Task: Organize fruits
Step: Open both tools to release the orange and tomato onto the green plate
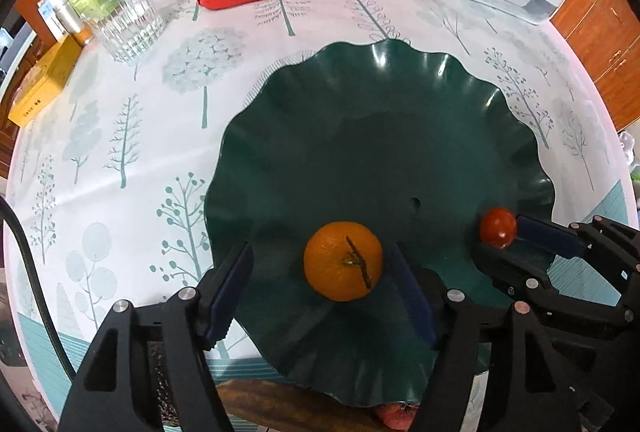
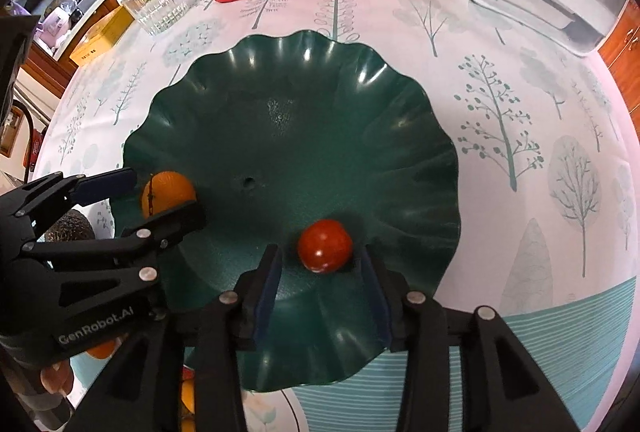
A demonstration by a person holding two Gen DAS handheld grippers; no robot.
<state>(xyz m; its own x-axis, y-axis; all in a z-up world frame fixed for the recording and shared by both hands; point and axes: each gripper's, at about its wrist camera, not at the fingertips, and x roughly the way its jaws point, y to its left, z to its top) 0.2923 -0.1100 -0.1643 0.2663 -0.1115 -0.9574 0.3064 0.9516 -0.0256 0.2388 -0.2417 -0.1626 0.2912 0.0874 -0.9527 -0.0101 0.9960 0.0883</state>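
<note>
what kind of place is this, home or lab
Most likely a home dining or kitchen table: a tree-print tablecloth, a green fruit plate, a drinking glass and wooden cabinets behind.

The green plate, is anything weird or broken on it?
Nothing stands out. The green plate sits flat and looks whole; the orange and the small red tomato rest on it, each between open hand-held gripper fingers.
</note>
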